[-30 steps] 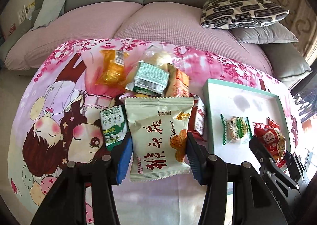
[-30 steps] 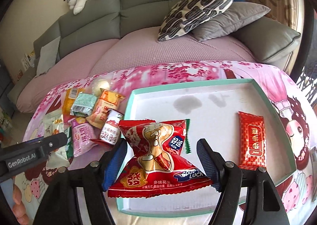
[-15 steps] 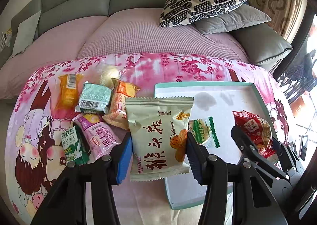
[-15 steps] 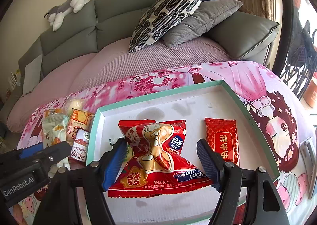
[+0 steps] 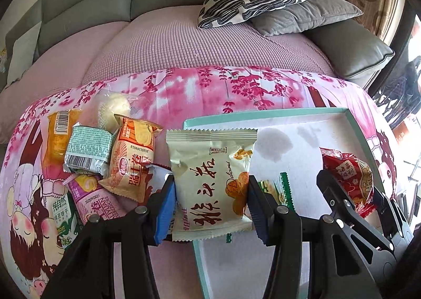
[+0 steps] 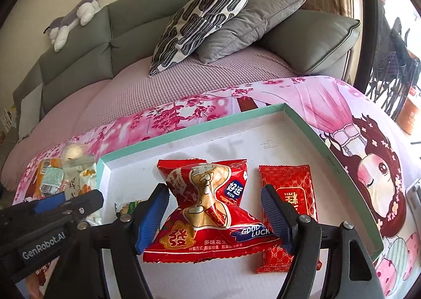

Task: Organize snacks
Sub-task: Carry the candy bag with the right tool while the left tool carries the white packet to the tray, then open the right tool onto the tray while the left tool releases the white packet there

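Two packets are in the air at once, one in each gripper, and both now hang over or at the tray (image 6: 310,130) rather than over the loose pile; a second ago the left gripper (image 5: 210,204) sat above the heap of snacks on the pink cloth (image 5: 236,88), with the tray off to its right — now the tray's near-left corner lies directly under its jaws; the jaws are closed to a narrow gap on the pale green packet (image 5: 211,180), pads pressed to both side edges, the packet upright and facing the camera; its lower part overhangs the tray's teal rim, its left edge still outside; the small green-trimmed sweet (image 5: 276,191) lies in the tray just beside the right pad.

The right gripper (image 6: 214,212) has drifted the same way, deeper over the tray; its jaws stand fairly wide yet clamped on the red peanut bag (image 6: 210,207), which is pinched at the waist so it flares above and below; the flat red packet (image 6: 288,207) rests on the tray floor just right of it, partly under the right finger.

For the task this reads as carry nearly finished — release is the next call, by my judgement; the pale packet wants a little more travel rightward before letting go, or it may land on the rim and tip out; six or so snacks still wait on the cloth, among them the orange-striped bag (image 5: 131,159) and the barcode packet (image 5: 88,151).
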